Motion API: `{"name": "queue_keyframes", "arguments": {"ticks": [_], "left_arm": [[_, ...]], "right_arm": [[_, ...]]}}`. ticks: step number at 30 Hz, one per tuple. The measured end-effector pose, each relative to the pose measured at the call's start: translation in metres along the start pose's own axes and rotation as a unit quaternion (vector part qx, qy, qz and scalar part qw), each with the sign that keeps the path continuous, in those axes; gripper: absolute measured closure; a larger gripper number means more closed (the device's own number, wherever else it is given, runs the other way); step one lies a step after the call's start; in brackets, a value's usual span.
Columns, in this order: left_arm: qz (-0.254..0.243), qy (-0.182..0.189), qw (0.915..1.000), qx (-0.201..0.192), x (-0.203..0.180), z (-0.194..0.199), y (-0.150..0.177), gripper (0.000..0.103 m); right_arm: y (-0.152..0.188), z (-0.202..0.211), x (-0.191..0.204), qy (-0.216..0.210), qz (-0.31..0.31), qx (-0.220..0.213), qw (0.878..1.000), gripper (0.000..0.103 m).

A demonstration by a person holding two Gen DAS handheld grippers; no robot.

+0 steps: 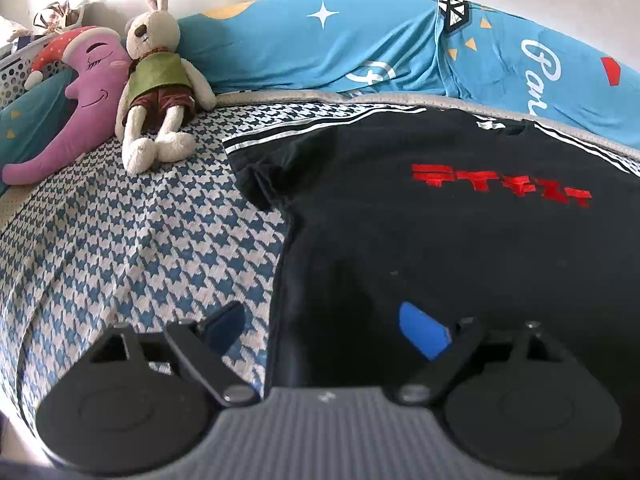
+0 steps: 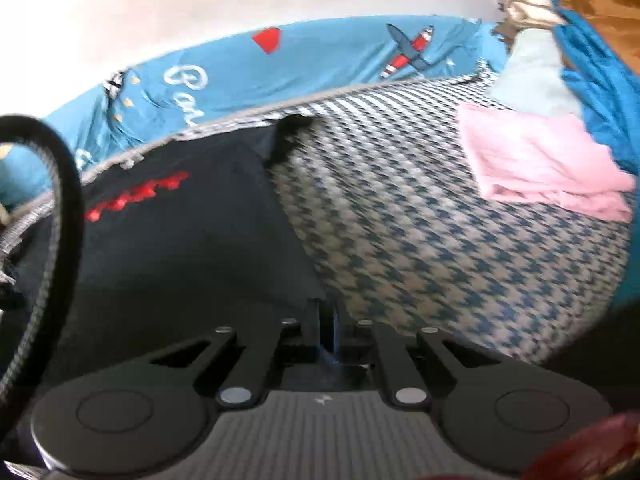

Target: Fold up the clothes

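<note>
My left gripper (image 1: 320, 330) gapes wide over the black red-lettered T-shirt (image 1: 440, 240), while my right gripper (image 2: 326, 320) is pinched closed at its hem edge.

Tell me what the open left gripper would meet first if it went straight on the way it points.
Most likely the black T-shirt with red lettering: the left gripper straddles its left edge, open, angled down at the bed; depth is unclear.
</note>
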State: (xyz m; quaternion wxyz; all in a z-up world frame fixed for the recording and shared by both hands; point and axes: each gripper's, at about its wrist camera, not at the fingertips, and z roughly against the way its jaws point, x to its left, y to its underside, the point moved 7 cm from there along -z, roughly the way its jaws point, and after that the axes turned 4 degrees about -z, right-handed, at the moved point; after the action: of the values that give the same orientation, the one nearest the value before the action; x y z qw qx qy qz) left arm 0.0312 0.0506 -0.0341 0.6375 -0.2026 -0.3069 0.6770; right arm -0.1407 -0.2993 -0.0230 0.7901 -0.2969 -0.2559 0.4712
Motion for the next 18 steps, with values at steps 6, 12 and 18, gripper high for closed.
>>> {"name": "queue_keyframes", "arguments": {"ticks": [6, 12, 18], "left_arm": [[-0.001, 0.000, 1.0000, 0.000, 0.001, 0.004, 0.003, 0.012], [-0.029, 0.018, 0.9993, -0.013, -0.015, 0.016, 0.009, 0.011], [-0.060, 0.048, 0.9969, -0.014, -0.038, 0.028, 0.025, 0.011]], "right_arm": [[-0.005, 0.005, -0.004, 0.015, -0.003, -0.017, 1.000, 0.092], [-0.016, 0.004, 0.018, -0.065, -0.004, -0.016, 0.998, 0.088], [-0.013, -0.008, 0.053, -0.157, 0.025, 0.015, 0.987, 0.087]]}}
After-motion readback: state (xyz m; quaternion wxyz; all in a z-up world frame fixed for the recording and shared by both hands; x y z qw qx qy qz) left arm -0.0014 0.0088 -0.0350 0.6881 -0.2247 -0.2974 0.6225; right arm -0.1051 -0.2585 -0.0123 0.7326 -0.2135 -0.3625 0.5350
